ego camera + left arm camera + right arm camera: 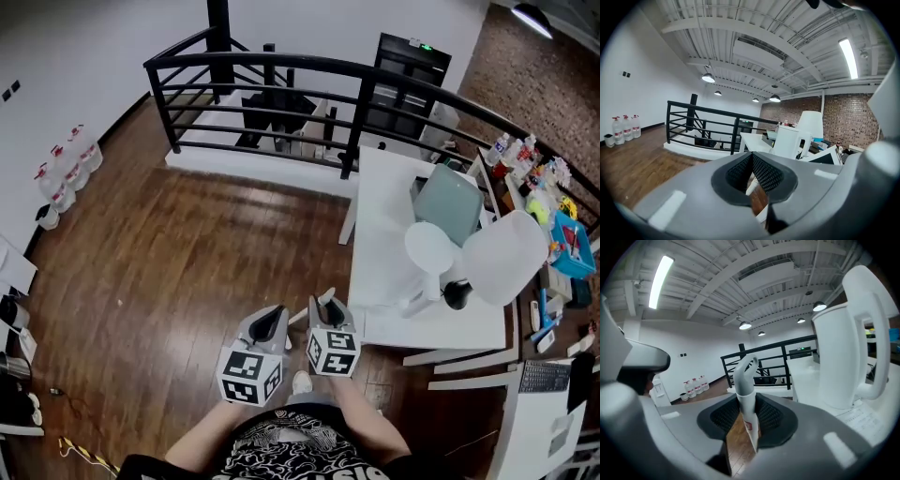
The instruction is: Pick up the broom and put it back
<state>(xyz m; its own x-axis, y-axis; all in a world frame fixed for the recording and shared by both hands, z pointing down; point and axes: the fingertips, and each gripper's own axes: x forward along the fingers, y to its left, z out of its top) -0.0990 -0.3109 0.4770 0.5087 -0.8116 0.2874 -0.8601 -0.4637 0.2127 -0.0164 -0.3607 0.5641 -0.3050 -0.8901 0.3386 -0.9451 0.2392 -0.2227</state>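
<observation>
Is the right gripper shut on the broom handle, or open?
Shut on it: the broom handle stands pinched between the right gripper's jaws.

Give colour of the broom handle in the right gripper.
Broom handle: white, greyer at its hooked tip, small red label. Best in the right gripper view.

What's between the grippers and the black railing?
Bare wood floor only, in the head view, from the left gripper and the right gripper, shut on the broom handle, to the railing.

Steep overhead; gripper views toward railing (735, 136)
</observation>
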